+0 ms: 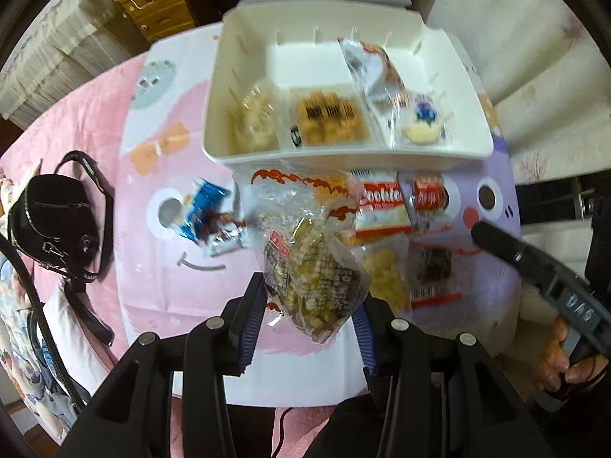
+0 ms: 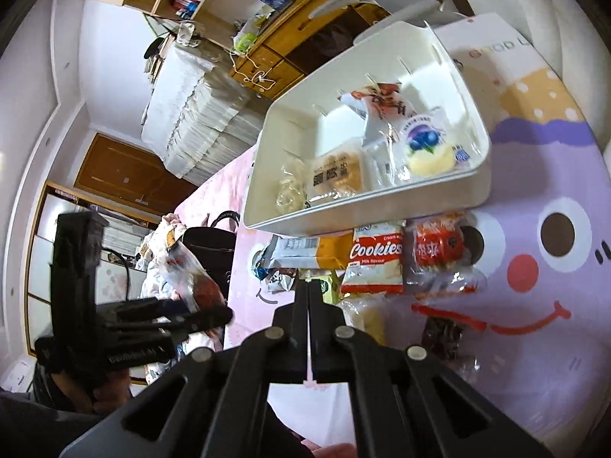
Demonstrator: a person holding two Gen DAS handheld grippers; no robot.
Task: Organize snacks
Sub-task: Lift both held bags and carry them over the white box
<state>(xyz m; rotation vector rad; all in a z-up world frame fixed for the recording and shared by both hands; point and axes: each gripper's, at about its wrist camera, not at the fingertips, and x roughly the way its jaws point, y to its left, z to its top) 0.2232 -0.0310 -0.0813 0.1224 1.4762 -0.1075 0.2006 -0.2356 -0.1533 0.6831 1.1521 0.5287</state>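
Note:
My left gripper [image 1: 309, 301] is shut on a clear bag of yellow and dark snack mix [image 1: 313, 278], held above the mat in front of the white divided box [image 1: 343, 156]. The box holds several wrapped snacks, among them a blueberry cake pack [image 1: 424, 118] and a biscuit pack [image 1: 328, 114]. Loose snacks lie in front of the box: a red Cookies pack [image 2: 376, 257], a red wrapped snack [image 2: 439, 246] and a blue packet [image 1: 202, 206]. My right gripper [image 2: 307, 286] is shut and empty above these. In the right wrist view the left gripper [image 2: 206, 313] shows with its bag.
A cartoon-face mat [image 2: 534, 267] covers a pink blanket [image 1: 76, 122]. A black handbag [image 1: 49, 221] lies at the left. A wooden cabinet [image 2: 290, 49] and a stacked white cover [image 2: 191, 114] stand behind.

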